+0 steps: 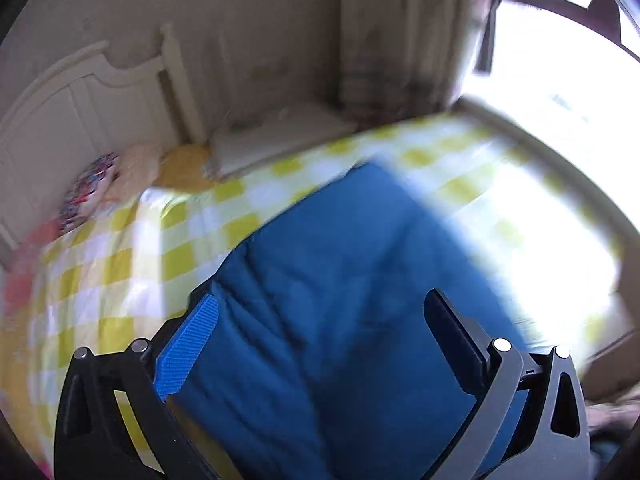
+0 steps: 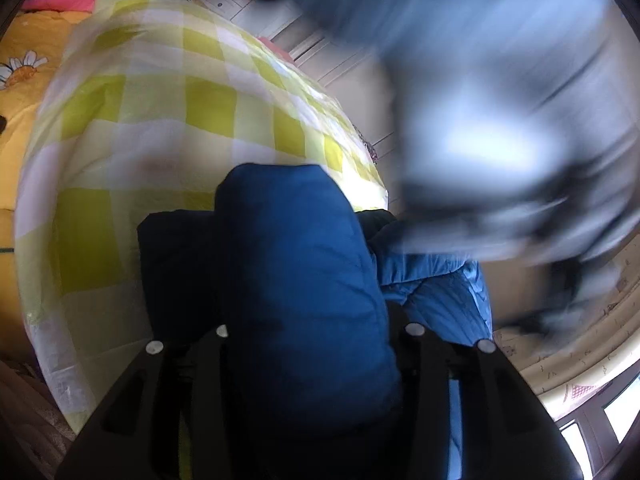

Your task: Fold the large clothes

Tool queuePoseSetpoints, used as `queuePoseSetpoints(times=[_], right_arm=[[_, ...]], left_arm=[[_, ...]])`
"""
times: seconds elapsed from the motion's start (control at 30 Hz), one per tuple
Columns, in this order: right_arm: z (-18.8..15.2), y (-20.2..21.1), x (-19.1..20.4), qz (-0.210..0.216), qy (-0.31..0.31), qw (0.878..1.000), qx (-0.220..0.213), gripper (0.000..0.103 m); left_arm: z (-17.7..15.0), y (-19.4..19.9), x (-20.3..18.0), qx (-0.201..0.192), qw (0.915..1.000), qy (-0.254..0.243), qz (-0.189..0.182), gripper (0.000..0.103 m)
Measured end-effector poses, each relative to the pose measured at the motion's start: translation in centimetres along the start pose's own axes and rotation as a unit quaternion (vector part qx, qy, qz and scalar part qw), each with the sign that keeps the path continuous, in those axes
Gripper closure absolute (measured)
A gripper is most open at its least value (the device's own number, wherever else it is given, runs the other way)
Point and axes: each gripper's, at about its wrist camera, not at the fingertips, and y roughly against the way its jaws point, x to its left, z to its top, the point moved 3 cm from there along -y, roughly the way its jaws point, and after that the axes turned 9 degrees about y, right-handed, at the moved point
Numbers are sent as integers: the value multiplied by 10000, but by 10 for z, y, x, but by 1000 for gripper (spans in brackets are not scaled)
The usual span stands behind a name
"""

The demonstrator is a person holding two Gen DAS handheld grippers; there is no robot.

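A large blue padded garment (image 1: 340, 280) lies on a bed with a yellow-and-white checked cover (image 1: 120, 264). In the left wrist view my left gripper (image 1: 320, 320) is open, its fingers wide apart just above the garment. In the right wrist view a thick bulge of the blue garment (image 2: 304, 280) fills the space between the fingers of my right gripper (image 2: 308, 320), which looks closed on it. Its fingertips are hidden by the cloth. A lighter blue part of the garment (image 2: 440, 284) lies to the right.
A white headboard (image 1: 60, 120) and pillows (image 1: 132, 176) are at the bed's far left. A curtain (image 1: 400, 40) and a bright window (image 1: 560, 60) stand behind. A person's blurred grey sleeve (image 2: 500, 120) crosses the right wrist view. A yellow flowered quilt (image 2: 28, 92) lies left.
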Motion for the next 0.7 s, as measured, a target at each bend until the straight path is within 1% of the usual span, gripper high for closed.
queuePoseSetpoints(times=[0.03, 0.07, 0.1, 0.13, 0.2, 0.23, 0.27, 0.37, 0.4, 0.47, 0.5, 0.53, 0.57, 0.6, 0.63, 0.7], right_arm=[[-1, 5, -1, 77, -32, 9999, -82, 55], [-2, 10, -3, 244, -44, 9996, -128, 51], [-5, 18, -8, 567, -134, 9980, -226, 51], [-9, 24, -12, 793, -259, 9960, -325, 51], [-21, 43, -32, 1404, -822, 9847, -621, 51], [-30, 55, -49, 1715, -1247, 9738, -823, 51], [-40, 66, -67, 1858, -1649, 9634, -1010, 51], [-73, 81, -125, 1796, -2607, 9397, -1295, 50], [-84, 80, -141, 1702, -2812, 9355, -1296, 49], [-108, 60, -180, 1368, -3225, 9305, -1073, 49], [-119, 44, -196, 1275, -3422, 9263, -923, 49], [-132, 20, -213, 1236, -3668, 9192, -730, 49], [-142, -4, -226, 1182, -3859, 9136, -493, 53], [-149, -32, -236, 1129, -3981, 9101, -214, 64], [-156, -52, -241, 1186, -4052, 9065, -29, 67], [-158, -94, -250, 1341, -4221, 8964, 188, 68]], left_arm=[[-10, -23, 4, 62, 9999, -63, 99, 4], [-17, -40, 13, 37, 9994, 154, -301, 4], [-24, -49, 29, 45, 9952, 665, -715, 4], [-27, -50, 35, 36, 9944, 763, -726, 4], [-32, -48, 37, -79, 9952, 799, -562, 4], [-33, -46, 37, -141, 9955, 806, -480, 4], [-34, -45, 37, -189, 9956, 817, -427, 4], [-36, -44, 41, -264, 9947, 894, -436, 4], [-37, -44, 42, -299, 9942, 934, -445, 4], [-40, -42, 46, -332, 9934, 995, -455, 4], [-40, -42, 46, -333, 9933, 1009, -454, 4], [-39, -41, 45, -330, 9934, 1006, -451, 4], [-40, -40, 46, -326, 9934, 1005, -441, 4], [-40, -38, 45, -327, 9935, 1001, -436, 4], [-39, -39, 45, -329, 9935, 1000, -435, 4], [-40, -38, 46, -335, 9934, 1010, -429, 4]])
